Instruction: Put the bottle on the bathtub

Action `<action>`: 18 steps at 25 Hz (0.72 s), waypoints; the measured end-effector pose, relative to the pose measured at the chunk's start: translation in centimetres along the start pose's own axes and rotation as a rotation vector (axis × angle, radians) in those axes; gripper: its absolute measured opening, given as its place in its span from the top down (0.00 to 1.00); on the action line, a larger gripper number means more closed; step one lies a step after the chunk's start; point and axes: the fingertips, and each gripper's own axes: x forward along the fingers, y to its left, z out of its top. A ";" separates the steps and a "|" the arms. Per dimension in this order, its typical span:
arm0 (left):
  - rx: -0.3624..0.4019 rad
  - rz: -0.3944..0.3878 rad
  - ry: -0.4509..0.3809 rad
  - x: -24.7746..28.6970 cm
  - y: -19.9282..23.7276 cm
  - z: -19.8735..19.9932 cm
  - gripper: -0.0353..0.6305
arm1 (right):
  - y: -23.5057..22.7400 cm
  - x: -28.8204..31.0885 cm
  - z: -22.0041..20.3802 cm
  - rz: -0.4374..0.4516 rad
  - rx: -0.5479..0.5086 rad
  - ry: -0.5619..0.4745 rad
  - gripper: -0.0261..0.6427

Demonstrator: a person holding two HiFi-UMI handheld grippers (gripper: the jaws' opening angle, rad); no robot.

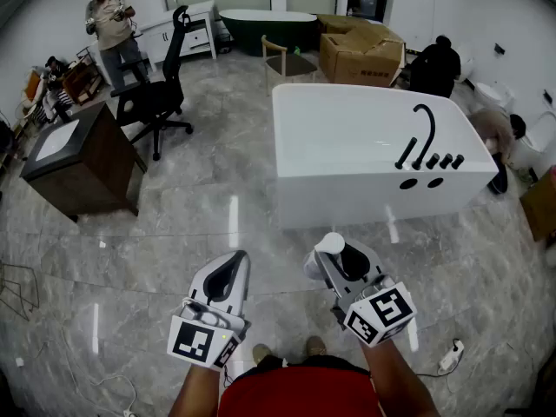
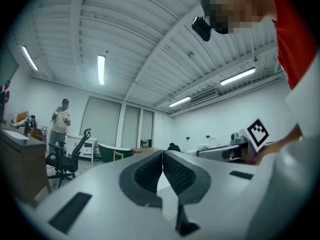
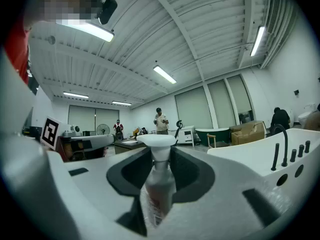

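My right gripper (image 1: 334,254) is shut on a small clear bottle (image 3: 160,186) with a white cap (image 1: 329,243); the bottle stands upright between the dark pads. The white bathtub (image 1: 347,137) with a black tap (image 1: 422,133) lies ahead and slightly right on the floor, and the bathtub (image 3: 260,154) also shows at the right of the right gripper view. My left gripper (image 1: 228,272) hangs beside the right one, jaws closed together and nothing between them; in the left gripper view its pads (image 2: 150,171) meet.
A dark wooden cabinet (image 1: 78,159) and a black office chair (image 1: 156,94) stand left of the tub. Cardboard boxes (image 1: 360,52) and a dark green tub (image 1: 265,26) are at the back. A person (image 1: 109,24) stands far left; others crouch at the right (image 1: 434,63).
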 end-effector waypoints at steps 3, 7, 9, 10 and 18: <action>-0.002 0.000 -0.006 -0.1 0.1 0.0 0.93 | 0.2 0.1 0.0 0.001 -0.010 0.000 0.79; -0.010 0.001 -0.010 -0.3 0.6 -0.1 0.93 | 0.6 0.2 -0.1 0.004 -0.010 0.002 0.79; -0.015 0.005 -0.013 -0.6 0.9 0.0 0.93 | 0.9 0.2 -0.2 0.007 0.004 0.000 0.79; -0.017 0.006 -0.016 -0.8 1.2 0.0 0.93 | 1.0 0.3 -0.3 0.007 0.009 0.000 0.78; -0.021 0.005 -0.029 -2.8 4.2 0.1 0.93 | 2.0 1.8 -1.3 -0.037 0.034 0.024 0.78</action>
